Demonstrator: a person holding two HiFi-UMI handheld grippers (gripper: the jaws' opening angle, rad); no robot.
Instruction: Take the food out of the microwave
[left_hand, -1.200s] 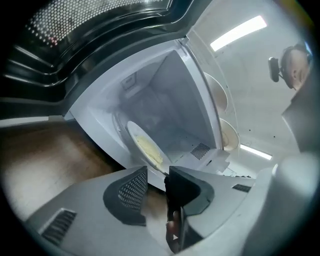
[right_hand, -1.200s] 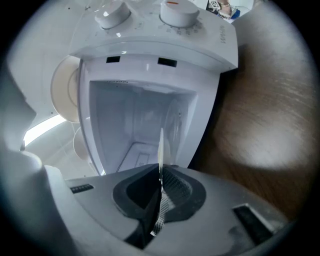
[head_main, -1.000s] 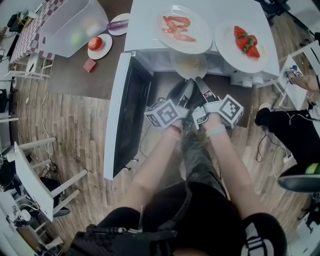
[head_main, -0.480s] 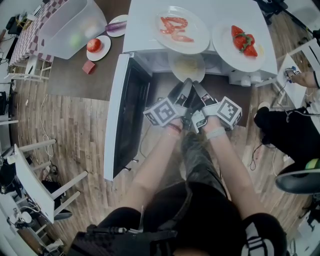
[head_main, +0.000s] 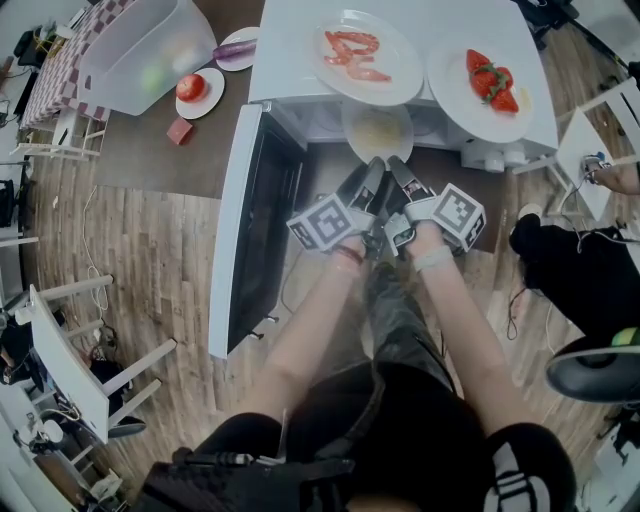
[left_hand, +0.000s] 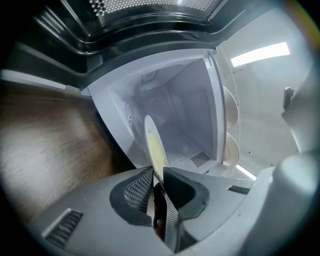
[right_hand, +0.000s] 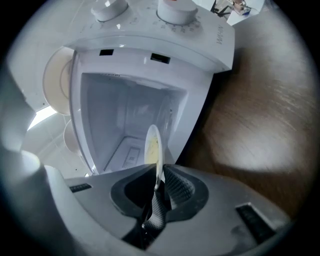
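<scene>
From the head we are looking steeply down on the open microwave (head_main: 285, 60). In both gripper views we are sitting close behind the jaws, facing about level into the white cavity (left_hand: 185, 115) (each frame rolled sideways). All three are sharing the plate (head_main: 377, 130) at the mouth.

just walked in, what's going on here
A person holding a gripper in each hand is at the open microwave, where a plate of pale yellow food is at the mouth. The left gripper has just been closing and pinches the plate's rim; the right gripper has just been opening, the rim loose between its jaws.
</scene>
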